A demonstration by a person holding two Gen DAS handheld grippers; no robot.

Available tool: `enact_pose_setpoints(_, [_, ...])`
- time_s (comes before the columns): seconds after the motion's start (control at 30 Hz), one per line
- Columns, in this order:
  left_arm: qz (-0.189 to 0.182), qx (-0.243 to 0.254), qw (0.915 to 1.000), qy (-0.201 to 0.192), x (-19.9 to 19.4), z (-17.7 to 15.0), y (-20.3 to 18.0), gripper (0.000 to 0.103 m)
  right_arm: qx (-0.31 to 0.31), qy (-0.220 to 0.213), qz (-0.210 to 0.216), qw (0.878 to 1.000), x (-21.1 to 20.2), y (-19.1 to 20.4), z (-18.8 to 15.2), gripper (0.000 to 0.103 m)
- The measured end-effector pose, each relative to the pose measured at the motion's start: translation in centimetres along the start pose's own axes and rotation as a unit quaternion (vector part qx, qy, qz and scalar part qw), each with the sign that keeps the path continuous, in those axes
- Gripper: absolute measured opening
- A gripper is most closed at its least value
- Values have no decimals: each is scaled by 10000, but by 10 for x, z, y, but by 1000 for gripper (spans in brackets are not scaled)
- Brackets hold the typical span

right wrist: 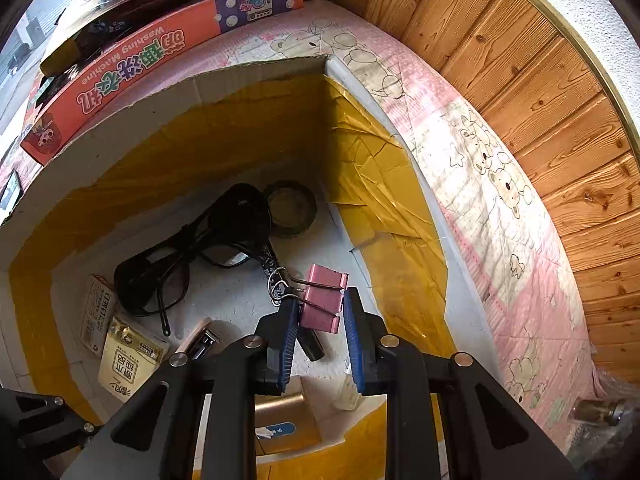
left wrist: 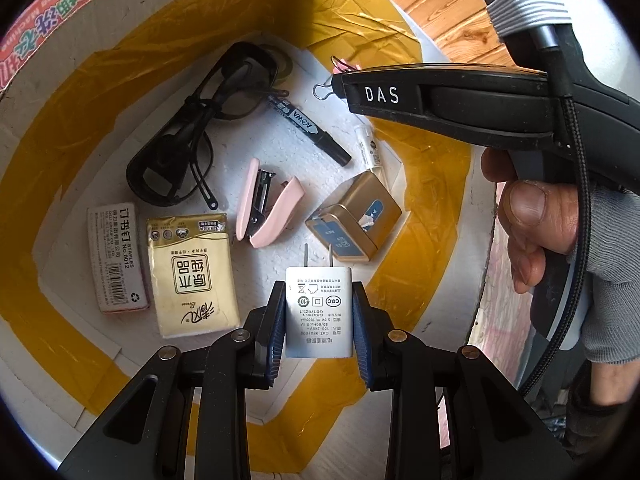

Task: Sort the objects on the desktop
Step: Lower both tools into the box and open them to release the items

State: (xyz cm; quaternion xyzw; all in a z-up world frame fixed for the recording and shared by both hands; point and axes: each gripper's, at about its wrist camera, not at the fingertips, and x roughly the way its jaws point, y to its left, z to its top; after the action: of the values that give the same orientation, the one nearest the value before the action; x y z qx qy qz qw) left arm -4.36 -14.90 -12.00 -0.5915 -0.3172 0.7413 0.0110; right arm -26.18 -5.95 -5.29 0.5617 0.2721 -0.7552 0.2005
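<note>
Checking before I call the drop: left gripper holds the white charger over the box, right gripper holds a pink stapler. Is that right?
Not quite. The right gripper holds a pink binder clip, as the right wrist view shows. The pink stapler lies open on the floor of the box. The rest stands: the left gripper holds the white charger over the box.

Each wrist camera sits close behind its own claw, looking steeply down past the fingers; both views share the box [left wrist: 48,92] floor beyond, with the glasses [right wrist: 168,264].

Box floor [left wrist: 248,148] crowded; bare patch between stapler [left wrist: 266,210] and glasses [left wrist: 200,120].
</note>
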Motion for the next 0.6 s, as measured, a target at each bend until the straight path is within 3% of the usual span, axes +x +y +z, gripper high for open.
enact_pose_setpoints(0.17, [-150, -105, 9995, 242, 10, 0, 0, 30, -95, 157, -101, 9998, 10, 2, 6, 24])
enact_pose_setpoints(0.6, [-23, -126, 9996, 243, 13, 5, -3, 31, -251, 494, -258, 9981, 31, 6, 16, 24])
